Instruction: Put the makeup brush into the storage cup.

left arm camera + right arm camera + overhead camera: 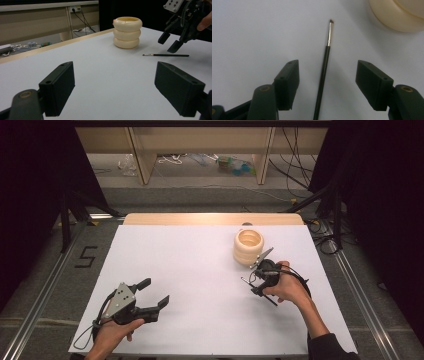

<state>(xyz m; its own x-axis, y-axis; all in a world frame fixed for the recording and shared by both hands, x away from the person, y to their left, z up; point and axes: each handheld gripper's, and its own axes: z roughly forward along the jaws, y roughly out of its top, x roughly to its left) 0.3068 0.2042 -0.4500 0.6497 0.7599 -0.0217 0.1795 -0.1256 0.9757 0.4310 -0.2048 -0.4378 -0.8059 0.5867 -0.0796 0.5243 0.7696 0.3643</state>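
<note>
In the high view, the right gripper [256, 279] is hanging over the brush [260, 294], which is lying flat on the white surface [200, 285] just near of the cream holder [248, 247]. The left gripper [152, 292] is sitting at the near left, well apart from everything, its fingers spread wide and empty.

In the left gripper view, the brush [166, 55] is lying to the right of the holder [127, 32], and the right gripper [170, 42] is pointing down above its handle without touching it. The risk I am judging here: the handle is thin and flat against the surface, so fingers coming down short would be closing on air, and fingers coming down hard would be jamming into the surface.

In the right gripper view, the fingers [287, 82] are standing fairly wide on either side of the brush [323, 72], not pressing it. The handle is lying closer to the left finger than the right, so one finger would likely be reaching it first and rolling or pushing it sideways, perhaps toward the holder [397, 15]. A round handle could also be twisting out of the pinch when lifted.
</note>
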